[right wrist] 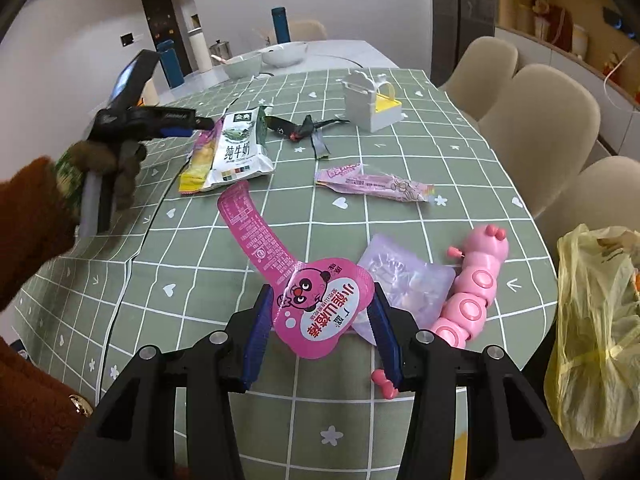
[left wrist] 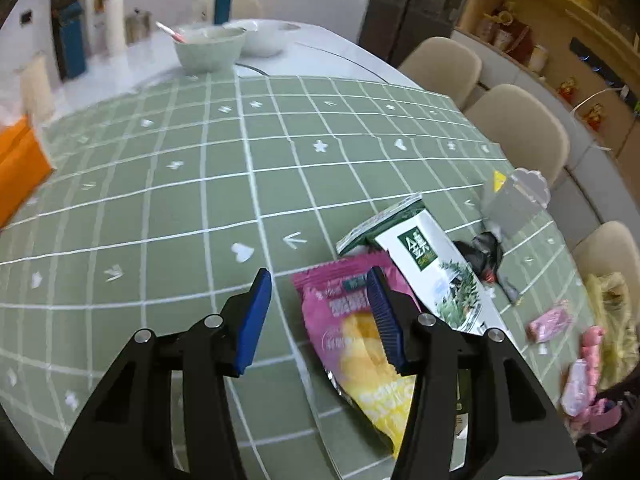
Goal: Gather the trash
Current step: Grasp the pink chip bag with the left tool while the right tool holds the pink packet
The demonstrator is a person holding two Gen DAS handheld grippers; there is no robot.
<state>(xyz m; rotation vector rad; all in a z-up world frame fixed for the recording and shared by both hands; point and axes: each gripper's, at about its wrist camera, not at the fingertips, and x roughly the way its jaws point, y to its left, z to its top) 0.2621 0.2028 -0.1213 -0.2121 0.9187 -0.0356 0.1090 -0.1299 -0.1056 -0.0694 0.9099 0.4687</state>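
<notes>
My right gripper (right wrist: 320,300) is shut on a pink bear-shaped wrapper (right wrist: 320,312), whose long tail curls up and away over the table. My left gripper (left wrist: 319,276) stands open, low over the green checked tablecloth (left wrist: 160,208). A pink and yellow snack wrapper (left wrist: 352,344) lies flat under its right finger (left wrist: 384,320), partly inside the gap, with no pad pressing on it. A white and green milk pouch (left wrist: 432,268) lies against that wrapper. In the right wrist view the left gripper (right wrist: 200,124) reaches in from the left beside the milk pouch (right wrist: 236,148).
More litter lies about: a black wrapper (right wrist: 304,128), a long pink wrapper (right wrist: 372,182) and a clear packet (right wrist: 404,276). A pink caterpillar toy (right wrist: 472,292), a grey toy box (right wrist: 370,100), a yellow plastic bag (right wrist: 592,340), bowls (left wrist: 210,50), an orange box (left wrist: 20,168) and chairs (right wrist: 540,120) surround them.
</notes>
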